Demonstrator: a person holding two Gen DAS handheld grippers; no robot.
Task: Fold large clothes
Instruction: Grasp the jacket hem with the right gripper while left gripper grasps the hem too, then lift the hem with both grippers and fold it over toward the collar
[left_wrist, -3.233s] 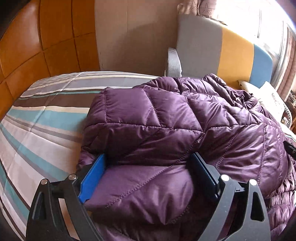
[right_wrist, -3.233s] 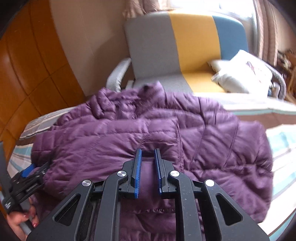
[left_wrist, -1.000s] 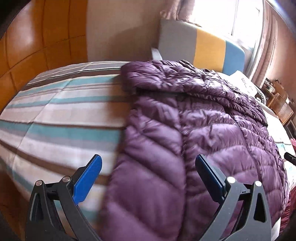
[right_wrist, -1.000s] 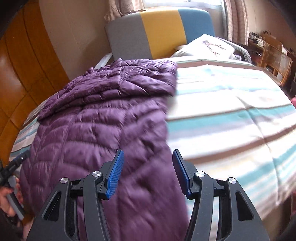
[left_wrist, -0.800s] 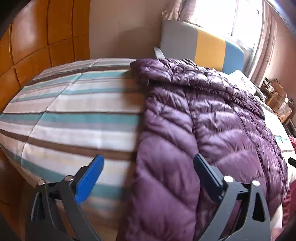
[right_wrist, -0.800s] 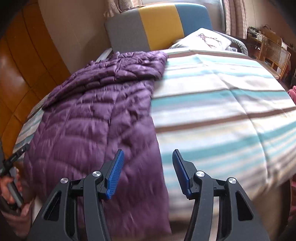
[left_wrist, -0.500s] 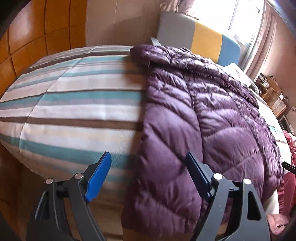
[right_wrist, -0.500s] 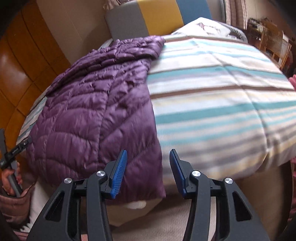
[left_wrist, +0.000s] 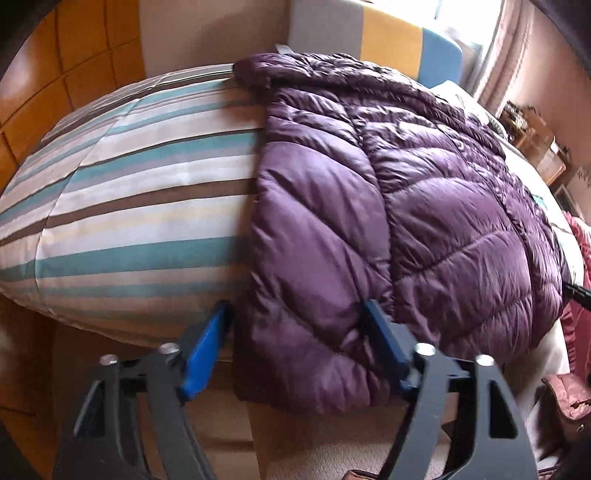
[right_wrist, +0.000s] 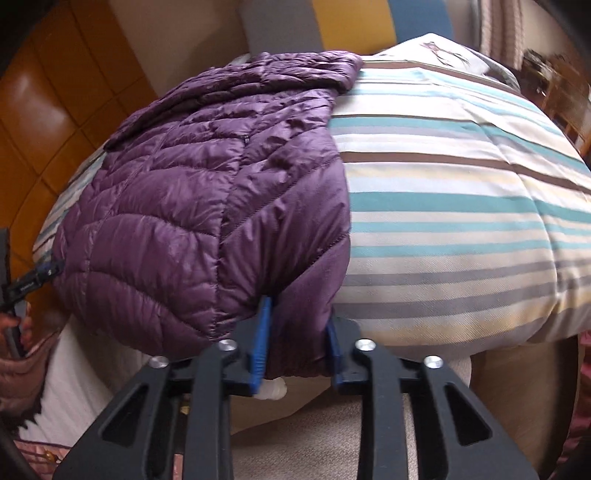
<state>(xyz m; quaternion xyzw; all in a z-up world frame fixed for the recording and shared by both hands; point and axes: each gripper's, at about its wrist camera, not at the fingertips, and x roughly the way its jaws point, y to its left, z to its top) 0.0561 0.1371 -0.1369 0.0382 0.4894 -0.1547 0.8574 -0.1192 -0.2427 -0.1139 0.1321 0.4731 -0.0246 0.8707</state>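
A purple quilted jacket (left_wrist: 424, 206) lies lengthwise on the striped bed, its hem hanging over the near edge. In the left wrist view my left gripper (left_wrist: 297, 310) straddles the hem's left corner. Its jaws are closing, and a sliver of gap shows beside the left pad (left_wrist: 207, 350). In the right wrist view the jacket (right_wrist: 192, 206) has its right hem corner pinched between the blue pads of my right gripper (right_wrist: 299, 314), whose jaws are still closing. The left gripper (right_wrist: 33, 280) also shows at that view's left edge, held by a hand.
The striped quilt (right_wrist: 461, 221) covers the bed (left_wrist: 129, 221) on both sides of the jacket. A grey, yellow and blue chair back (left_wrist: 369, 40) stands behind the bed. There is wood panelling (right_wrist: 44, 103) on the left, a pink garment (left_wrist: 576, 251) at the right, and beige floor below.
Both grippers dropped toward the bed's near edge and narrowed around the jacket's hem corners. The right one went from apart beside the hem to pinching it. The jacket now lies spread out lengthwise.
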